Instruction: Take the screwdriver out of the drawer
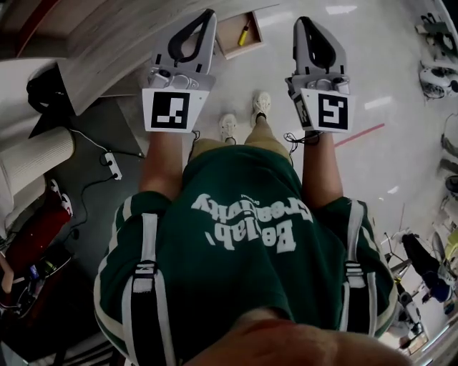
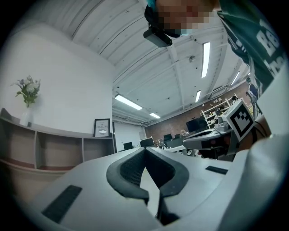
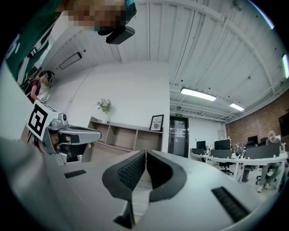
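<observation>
A screwdriver [image 1: 245, 32] with a yellow handle lies in a small open wooden drawer [image 1: 230, 44] at the top of the head view, below and between the two grippers. My left gripper [image 1: 208, 14] [image 2: 145, 150] is held out level to the drawer's left, shut with nothing in it. To the drawer's right my right gripper [image 1: 303, 22] [image 3: 146, 152] is also level, its ribbed pads closed together and empty. Both gripper views look out across the room, so neither shows the drawer. Each shows the other gripper at its side.
A pale cabinet top [image 1: 122, 50] runs along the upper left above the drawer. A power strip and cable [image 1: 111, 164] lie on the grey floor mat. Red tape [image 1: 361, 134] marks the floor. A wall shelf [image 3: 122, 135] with a plant and office desks [image 3: 235, 155] stand further off.
</observation>
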A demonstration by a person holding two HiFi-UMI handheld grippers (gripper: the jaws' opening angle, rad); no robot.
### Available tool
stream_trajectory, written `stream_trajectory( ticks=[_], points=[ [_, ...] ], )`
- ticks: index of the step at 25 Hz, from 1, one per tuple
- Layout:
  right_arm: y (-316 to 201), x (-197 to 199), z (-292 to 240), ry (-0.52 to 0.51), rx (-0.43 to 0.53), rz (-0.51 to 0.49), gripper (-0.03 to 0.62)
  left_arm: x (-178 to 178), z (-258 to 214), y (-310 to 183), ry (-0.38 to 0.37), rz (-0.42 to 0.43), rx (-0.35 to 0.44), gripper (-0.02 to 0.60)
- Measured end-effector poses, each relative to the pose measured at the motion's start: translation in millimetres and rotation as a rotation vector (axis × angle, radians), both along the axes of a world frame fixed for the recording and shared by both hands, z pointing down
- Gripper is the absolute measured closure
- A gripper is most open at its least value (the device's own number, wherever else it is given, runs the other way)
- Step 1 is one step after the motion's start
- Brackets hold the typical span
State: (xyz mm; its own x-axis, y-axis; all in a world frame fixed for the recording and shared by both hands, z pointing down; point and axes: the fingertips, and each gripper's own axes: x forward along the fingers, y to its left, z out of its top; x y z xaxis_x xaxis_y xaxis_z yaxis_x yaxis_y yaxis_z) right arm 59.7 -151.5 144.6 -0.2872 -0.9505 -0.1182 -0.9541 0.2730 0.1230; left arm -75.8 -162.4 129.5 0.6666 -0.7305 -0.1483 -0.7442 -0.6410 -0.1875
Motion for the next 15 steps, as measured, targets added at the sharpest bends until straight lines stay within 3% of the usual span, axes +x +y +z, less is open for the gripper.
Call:
stream_trajectory(
  ticks=[5, 15],
  points=[
    [-40, 31, 27, -0.003, -0.028, -0.043, 0.559, 35, 33, -40, -0.036, -0.052, -0.041, 0.566],
    [-129, 110, 84, -0.02, -0.097, -0.122, 0.559, 113, 127, -123, -0.163, -0.191, -0.227, 0.565]
  ],
)
